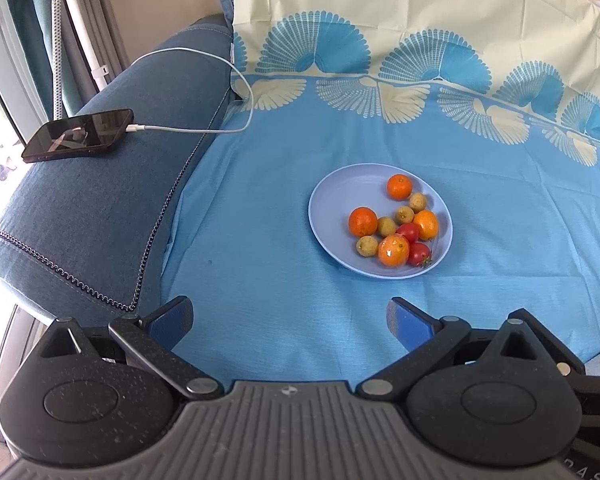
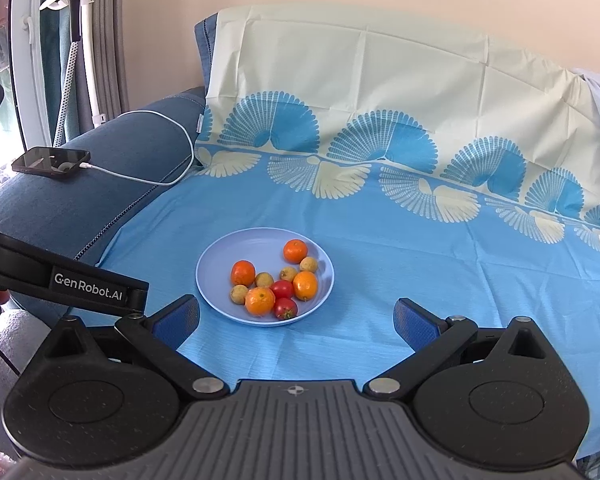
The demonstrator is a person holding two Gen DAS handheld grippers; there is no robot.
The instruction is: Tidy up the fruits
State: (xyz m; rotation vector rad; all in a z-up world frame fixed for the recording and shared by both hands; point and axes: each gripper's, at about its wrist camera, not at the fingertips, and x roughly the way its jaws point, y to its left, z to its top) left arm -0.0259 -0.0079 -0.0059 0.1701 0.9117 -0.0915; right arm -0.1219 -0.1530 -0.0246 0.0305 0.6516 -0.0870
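A pale blue plate [image 1: 340, 196] [image 2: 228, 256] lies on the blue cloth and holds several oranges, two red tomatoes [image 1: 409, 232] [image 2: 281, 289] and several small yellow-green fruits [image 1: 367, 246] [image 2: 239, 293]. One orange [image 1: 399, 186] [image 2: 295, 251] sits apart at the plate's far side. My left gripper [image 1: 290, 318] is open, short of the plate, with nothing between its blue pads. My right gripper [image 2: 296, 320] is also open and empty, just in front of the plate's near rim. The left gripper's body [image 2: 60, 276] shows at the left of the right wrist view.
A black phone [image 1: 78, 135] [image 2: 51, 161] on a white charging cable [image 1: 204, 80] rests on the blue sofa armrest [image 1: 92, 216] to the left. The cloth's cream, fan-patterned part drapes up the backrest [image 2: 380, 80]. A garment steamer stand [image 2: 74, 8] is by the window.
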